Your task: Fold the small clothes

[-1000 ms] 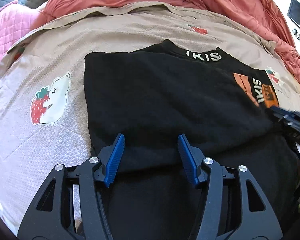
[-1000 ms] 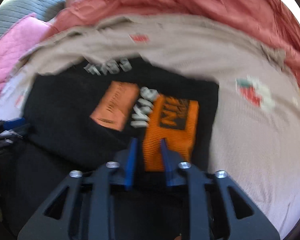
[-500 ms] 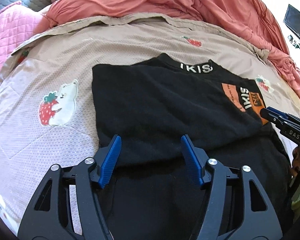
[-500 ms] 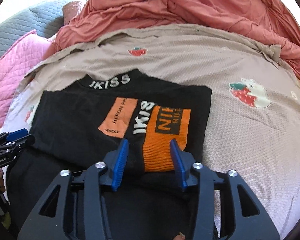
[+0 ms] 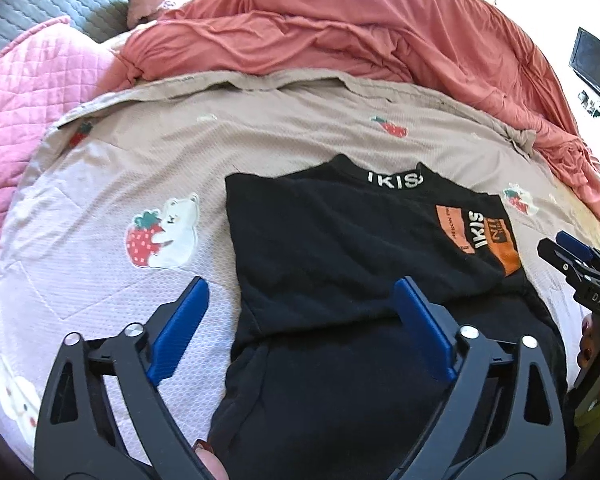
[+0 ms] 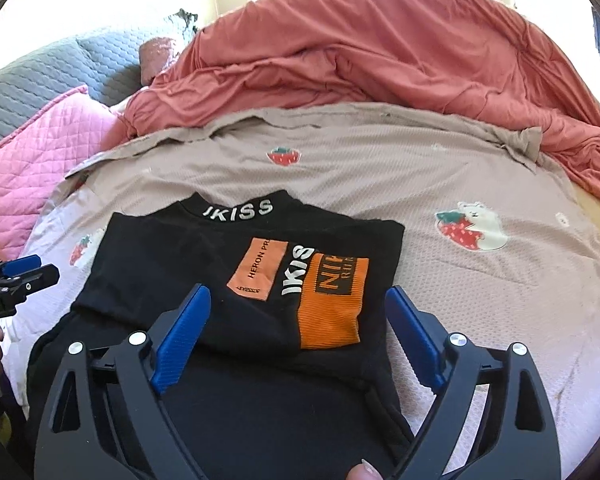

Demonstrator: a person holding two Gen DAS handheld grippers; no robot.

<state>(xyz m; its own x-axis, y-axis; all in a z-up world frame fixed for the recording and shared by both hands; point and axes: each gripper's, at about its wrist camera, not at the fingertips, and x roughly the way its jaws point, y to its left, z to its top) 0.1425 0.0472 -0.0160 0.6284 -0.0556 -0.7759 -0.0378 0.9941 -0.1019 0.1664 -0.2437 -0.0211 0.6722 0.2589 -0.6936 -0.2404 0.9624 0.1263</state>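
Note:
A small black garment (image 5: 340, 248) with white "IKISS" lettering and orange patches lies folded on the bed; it also shows in the right wrist view (image 6: 240, 272). Its upper part is folded over a lower black layer (image 5: 340, 392). My left gripper (image 5: 302, 304) is wide open and empty above the garment's near left edge. My right gripper (image 6: 298, 308) is wide open and empty above the near edge, by the orange patch (image 6: 332, 304). Each gripper shows at the other view's edge: the right one (image 5: 580, 268) and the left one (image 6: 16, 276).
The garment rests on a beige sheet (image 5: 140, 168) with strawberry-bear prints (image 5: 162, 232). A rumpled coral duvet (image 5: 360, 32) lies behind. A pink quilted pillow (image 5: 24, 92) is at the left. A dark screen (image 5: 594, 64) is at the far right.
Both grippers have opened wide and drawn back and up from the garment. The right gripper, nearly closed over the orange patch a second ago, has let go. The garment lies still.

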